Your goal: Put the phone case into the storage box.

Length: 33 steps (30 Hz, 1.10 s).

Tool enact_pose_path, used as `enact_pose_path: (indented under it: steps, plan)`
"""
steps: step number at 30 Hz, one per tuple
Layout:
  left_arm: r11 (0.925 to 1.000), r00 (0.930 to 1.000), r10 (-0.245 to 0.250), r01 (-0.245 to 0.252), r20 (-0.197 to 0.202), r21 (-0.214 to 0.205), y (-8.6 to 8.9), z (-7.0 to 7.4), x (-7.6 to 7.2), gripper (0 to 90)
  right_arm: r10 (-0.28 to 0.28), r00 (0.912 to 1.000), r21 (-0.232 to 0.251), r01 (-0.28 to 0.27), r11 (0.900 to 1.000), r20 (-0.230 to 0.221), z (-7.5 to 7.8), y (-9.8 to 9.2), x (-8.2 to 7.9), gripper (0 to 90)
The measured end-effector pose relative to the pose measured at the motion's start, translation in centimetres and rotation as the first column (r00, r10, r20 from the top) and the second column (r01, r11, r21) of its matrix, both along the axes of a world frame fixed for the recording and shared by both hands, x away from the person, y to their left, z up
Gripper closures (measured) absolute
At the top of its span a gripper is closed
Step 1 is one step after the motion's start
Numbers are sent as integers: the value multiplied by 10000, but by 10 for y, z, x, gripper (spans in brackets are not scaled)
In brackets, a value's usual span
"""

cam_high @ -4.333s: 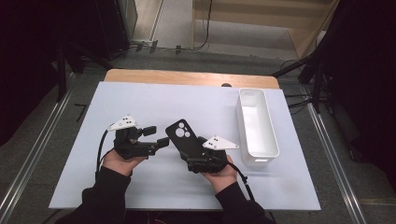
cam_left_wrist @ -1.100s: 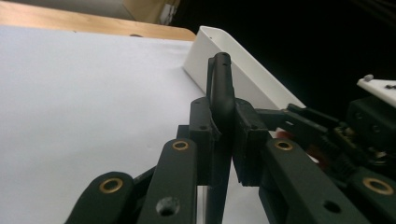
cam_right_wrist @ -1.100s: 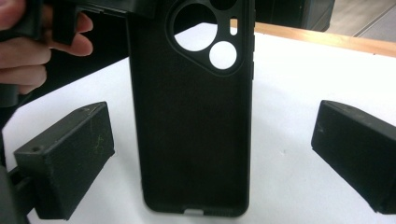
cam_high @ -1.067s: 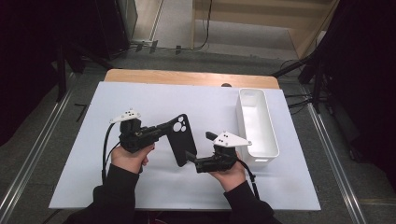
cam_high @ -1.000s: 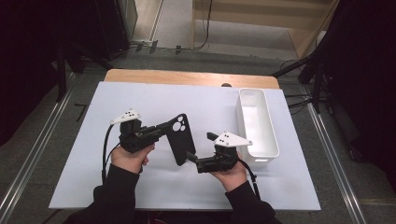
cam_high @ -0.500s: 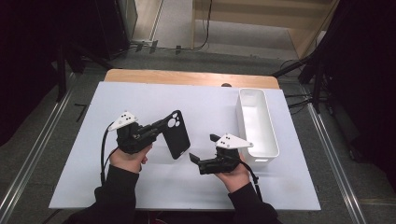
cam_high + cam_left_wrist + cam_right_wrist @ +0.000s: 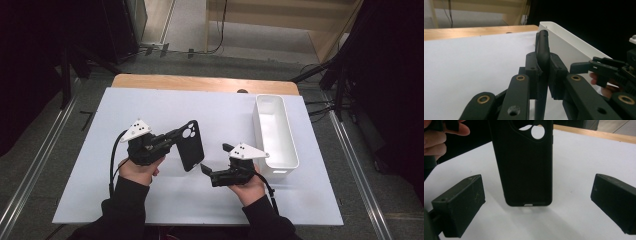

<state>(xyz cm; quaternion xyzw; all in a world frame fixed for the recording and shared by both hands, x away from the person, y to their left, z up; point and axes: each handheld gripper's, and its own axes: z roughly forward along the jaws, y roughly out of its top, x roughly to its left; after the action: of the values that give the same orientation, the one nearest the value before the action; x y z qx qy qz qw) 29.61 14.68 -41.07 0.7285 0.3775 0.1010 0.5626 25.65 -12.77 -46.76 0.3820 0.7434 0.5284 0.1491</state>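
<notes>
Black phone case (image 7: pixel 191 145): upright above the white mat (image 7: pixel 100 135), pinched along one long edge by the left gripper (image 7: pixel 170 140), jaws clamped on it. Right gripper (image 7: pixel 215 160): jaws wide apart, holding nothing, just beside the case's lower end. White bin (image 7: pixel 276 131): at the mat's right edge, apart.

The high view looks forward and down from above the person's side, taking in the whole desk (image 7: pixel 150 105). The left gripper view sits low, very close behind its own fingers (image 7: pixel 534 72), facing the white bin (image 7: pixel 564 35). The right gripper view looks close-up at the black case (image 7: pixel 524 165). All three views share that case (image 7: pixel 191 145).
</notes>
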Motion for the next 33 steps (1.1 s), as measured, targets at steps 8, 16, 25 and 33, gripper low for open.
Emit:
enact_pose_path:
  steps: [8, 16, 25, 33]
  plan:
    - [9994, 9992, -356, 356, -202, 7, -3, 3, -1, 796, -22, 9999, 86, 21, 10000, 101, 5, 3, 2, 0]
    - [9990, 9983, -439, 438, -391, -41, -5, 3, -1, 796, 77, 9999, 31, -78, 10000, 144, 10, 8, 3, 0]
    - [9985, 9964, -494, 477, -693, -255, -7, 5, -4, 795, 128, 9998, 63, -129, 9999, 128, 21, 13, 8, 0]
    - [9988, 9960, -448, 432, -779, -210, -10, 5, -5, 796, 94, 10000, -132, -94, 9999, 12, 25, 25, 12, 0]
